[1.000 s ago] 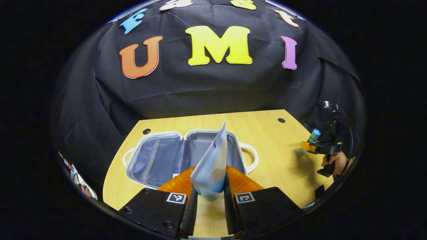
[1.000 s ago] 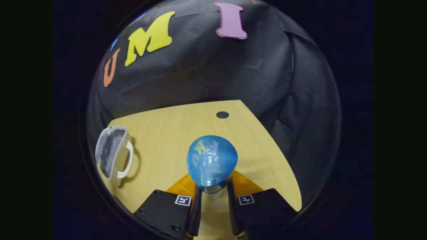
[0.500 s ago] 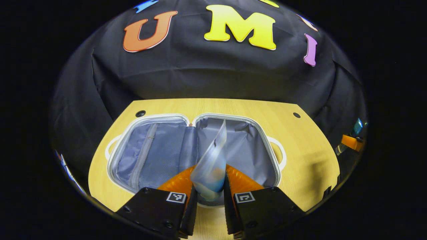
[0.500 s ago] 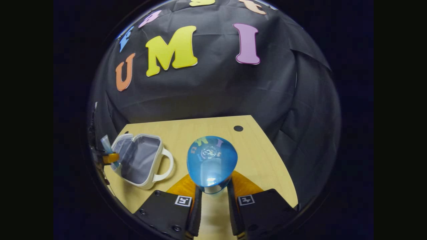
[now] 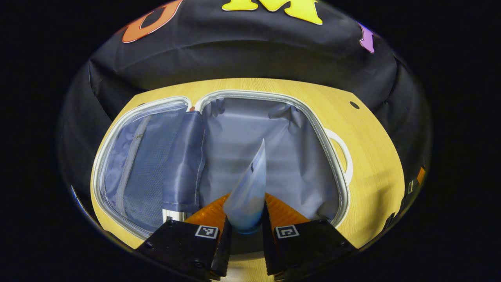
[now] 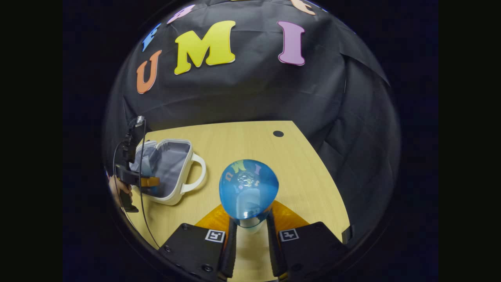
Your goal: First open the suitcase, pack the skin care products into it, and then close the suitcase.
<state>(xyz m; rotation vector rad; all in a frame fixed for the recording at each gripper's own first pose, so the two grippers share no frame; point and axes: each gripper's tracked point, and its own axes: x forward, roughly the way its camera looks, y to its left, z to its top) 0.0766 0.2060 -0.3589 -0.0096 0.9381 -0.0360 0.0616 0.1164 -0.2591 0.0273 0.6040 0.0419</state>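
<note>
Left tool [image 5: 245, 235]: both fingers clamped on the base of a pale blue tube [image 5: 248, 192], flat crimped end pointing away from the camera, tilted slightly right. Tube held over the right half of the open suitcase [image 5: 274, 149], above the grey-blue fabric lining; contact with the lining cannot be told. Suitcase lies flat on the wooden bench [image 5: 375, 156], both halves spread; left half carries a zipped mesh pocket [image 5: 137, 164], a loose fabric divider [image 5: 184, 164] hangs at the hinge. White handle [image 5: 344, 152] on the right outer edge. Right tool [image 6: 250, 243]: fingers closed on the neck of a blue round-topped bottle [image 6: 248, 188], glossy cap facing the camera, held above bare bench well to the right of the suitcase [image 6: 172, 172]. From the right gripper view, the left tool [image 6: 145, 182] sits at the near edge of the case, a hand [image 6: 117, 188] on its grip, cable trailing down. A dark round hole [image 6: 278, 134] marks the far bench surface.
</note>
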